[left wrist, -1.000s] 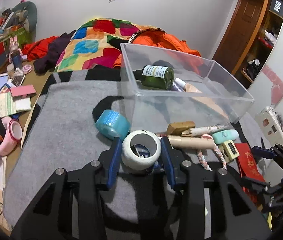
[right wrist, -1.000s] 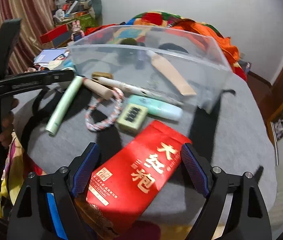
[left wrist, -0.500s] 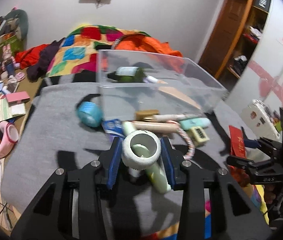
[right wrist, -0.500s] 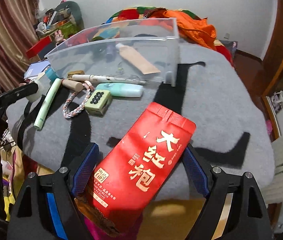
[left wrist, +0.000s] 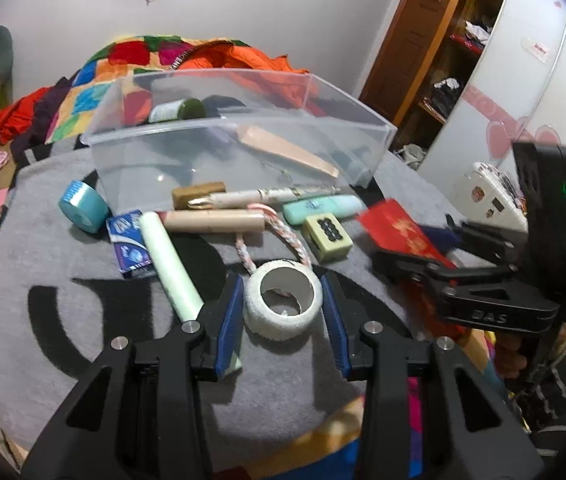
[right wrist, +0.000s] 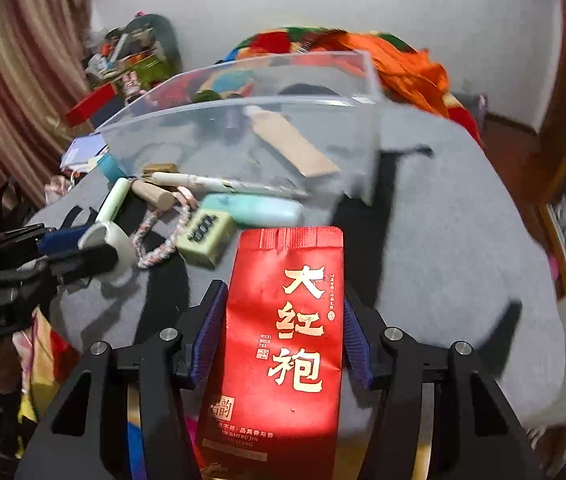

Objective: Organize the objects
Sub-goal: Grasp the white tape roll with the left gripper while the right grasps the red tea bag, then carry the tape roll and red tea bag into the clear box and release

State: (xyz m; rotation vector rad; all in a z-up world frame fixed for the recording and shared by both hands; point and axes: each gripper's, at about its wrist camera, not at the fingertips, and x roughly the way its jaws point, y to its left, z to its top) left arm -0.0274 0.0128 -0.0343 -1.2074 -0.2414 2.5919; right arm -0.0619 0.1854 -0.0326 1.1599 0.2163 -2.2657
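My left gripper is shut on a white tape roll and holds it above the grey table, in front of the clear plastic bin. My right gripper is shut on a red tea packet, held upright above the table's near edge. The packet also shows in the left wrist view. The bin holds a green bottle and a tan flat tube.
In front of the bin lie a blue tape roll, a blue packet, a pale green tube, a wooden handle with rope, a pen, a mint case and a green combination lock.
The left gripper has pulled back and right with the white roll, away from the bin. The right gripper has closed on the red packet and lifted it upright.
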